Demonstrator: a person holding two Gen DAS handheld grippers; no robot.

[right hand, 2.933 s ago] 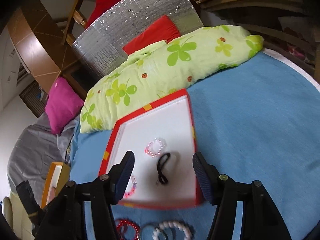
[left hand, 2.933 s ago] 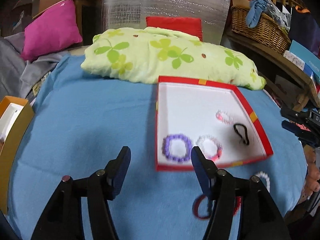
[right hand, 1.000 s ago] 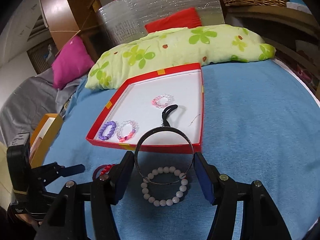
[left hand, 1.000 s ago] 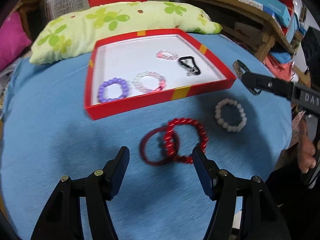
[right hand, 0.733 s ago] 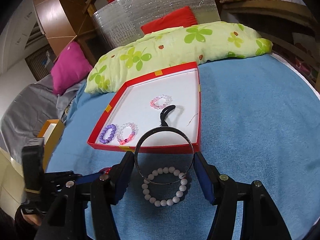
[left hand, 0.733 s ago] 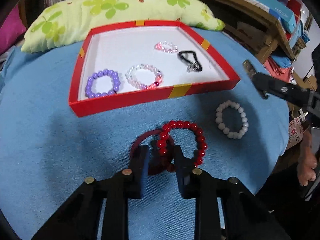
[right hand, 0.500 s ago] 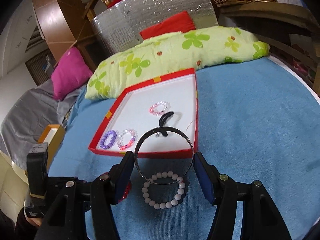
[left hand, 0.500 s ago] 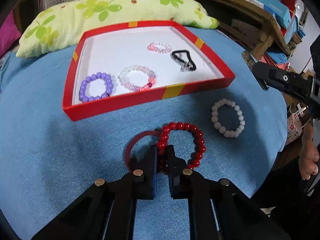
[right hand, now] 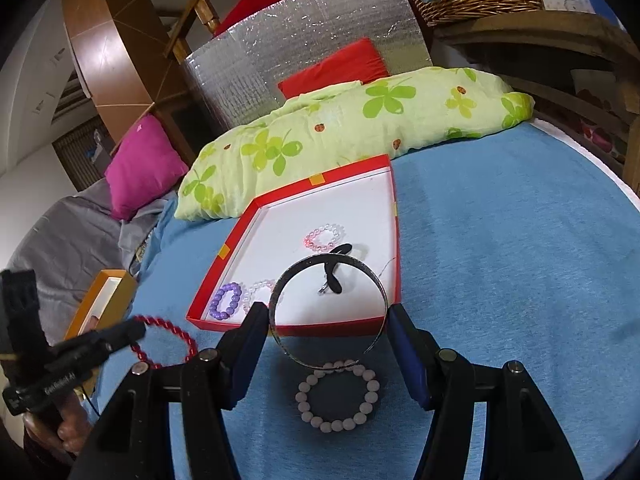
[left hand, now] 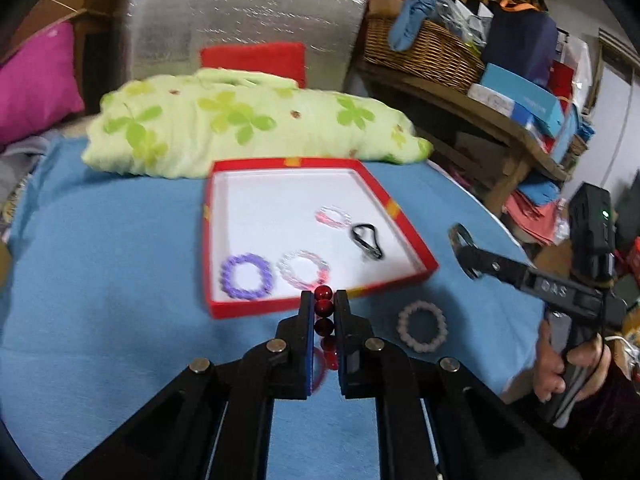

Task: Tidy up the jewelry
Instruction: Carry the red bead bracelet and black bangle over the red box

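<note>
A red tray [left hand: 394, 212] with a white floor sits on the blue cloth and holds a purple bead bracelet [left hand: 247, 277], a clear-pink bracelet [left hand: 304, 270], a small pink bracelet [left hand: 334, 217] and a black hair tie [left hand: 366, 240]. My left gripper [left hand: 323, 308] is shut on a red bead bracelet [left hand: 323, 307] and holds it above the cloth; it also shows in the right wrist view [right hand: 166, 344]. My right gripper [right hand: 327, 316] is shut on a silver bangle [right hand: 327, 316] just in front of the tray [right hand: 280, 326]. A white bead bracelet [right hand: 338, 396] lies on the cloth below it.
A green flowered pillow [left hand: 248, 128] lies behind the tray. A thin red bangle [left hand: 318, 368] lies on the cloth under my left gripper. An orange box [right hand: 102, 300] sits at the left edge. A shelf with a wicker basket [left hand: 420, 52] stands at the right.
My left gripper closed on the red bead bracelet and lifted it off the cloth, leaving the thin red bangle behind. My right gripper kept the silver bangle and moved closer to the tray.
</note>
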